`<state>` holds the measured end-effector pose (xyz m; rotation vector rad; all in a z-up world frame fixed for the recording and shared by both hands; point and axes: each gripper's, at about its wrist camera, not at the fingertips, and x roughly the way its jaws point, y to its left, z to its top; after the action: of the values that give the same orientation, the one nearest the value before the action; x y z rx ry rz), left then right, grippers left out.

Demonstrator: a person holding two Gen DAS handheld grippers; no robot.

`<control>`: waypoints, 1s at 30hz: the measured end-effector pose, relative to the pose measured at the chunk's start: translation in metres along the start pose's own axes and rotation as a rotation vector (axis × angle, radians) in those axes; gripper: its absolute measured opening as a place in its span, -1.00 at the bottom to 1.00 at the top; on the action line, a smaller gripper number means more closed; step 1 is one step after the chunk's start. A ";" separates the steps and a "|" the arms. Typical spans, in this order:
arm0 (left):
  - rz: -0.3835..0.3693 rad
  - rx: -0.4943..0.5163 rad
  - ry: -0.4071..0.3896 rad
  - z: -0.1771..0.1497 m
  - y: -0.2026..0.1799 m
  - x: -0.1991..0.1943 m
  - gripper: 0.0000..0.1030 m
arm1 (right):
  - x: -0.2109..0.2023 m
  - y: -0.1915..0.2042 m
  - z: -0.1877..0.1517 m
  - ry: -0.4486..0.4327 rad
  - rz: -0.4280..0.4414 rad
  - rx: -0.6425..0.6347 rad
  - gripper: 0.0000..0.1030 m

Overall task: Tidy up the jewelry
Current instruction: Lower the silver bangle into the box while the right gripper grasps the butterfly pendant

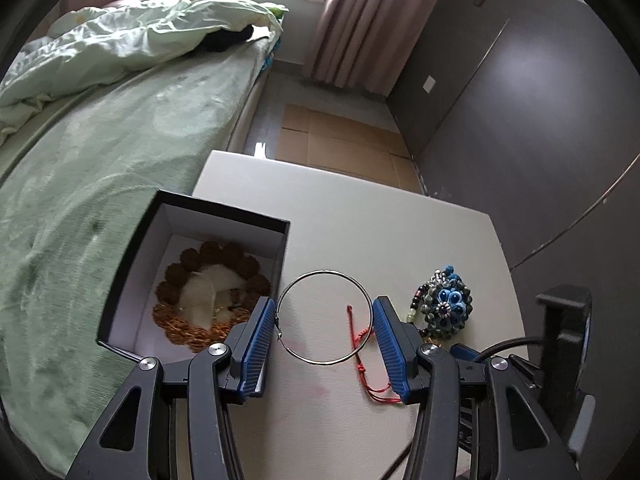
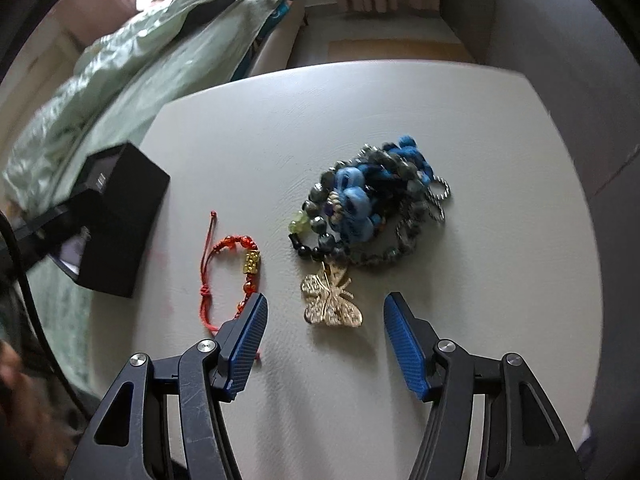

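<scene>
The left gripper [image 1: 324,320] is clamping the silver hoop [image 1: 325,317] between its pads above the table [image 1: 360,232], with the black box [image 1: 224,216] at ten o'clock, while the right gripper [image 2: 324,336] is hanging released over the gold butterfly [image 2: 332,300].

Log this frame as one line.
left gripper: shut on hoop | right gripper: open above butterfly | box: open, bracelet inside | red bracelet: on table

A thin silver hoop [image 1: 325,317] sat clamped between blue pads [image 1: 259,332] beside the open black box [image 1: 224,216] — red cord bracelet [image 2: 236,276], gold butterfly [image 2: 332,300] and beaded pile [image 2: 380,208] lay on the table.
</scene>
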<state>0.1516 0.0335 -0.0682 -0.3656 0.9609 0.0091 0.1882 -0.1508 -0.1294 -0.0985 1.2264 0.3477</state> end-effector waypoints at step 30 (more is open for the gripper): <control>0.092 -0.097 -0.072 0.011 0.071 -0.025 0.02 | -0.040 0.034 0.008 -0.127 0.073 -0.057 -0.43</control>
<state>0.1340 0.1074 -0.0632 -0.4074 0.9077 0.1520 0.1731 -0.1253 -0.0858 -0.0791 1.0969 0.4462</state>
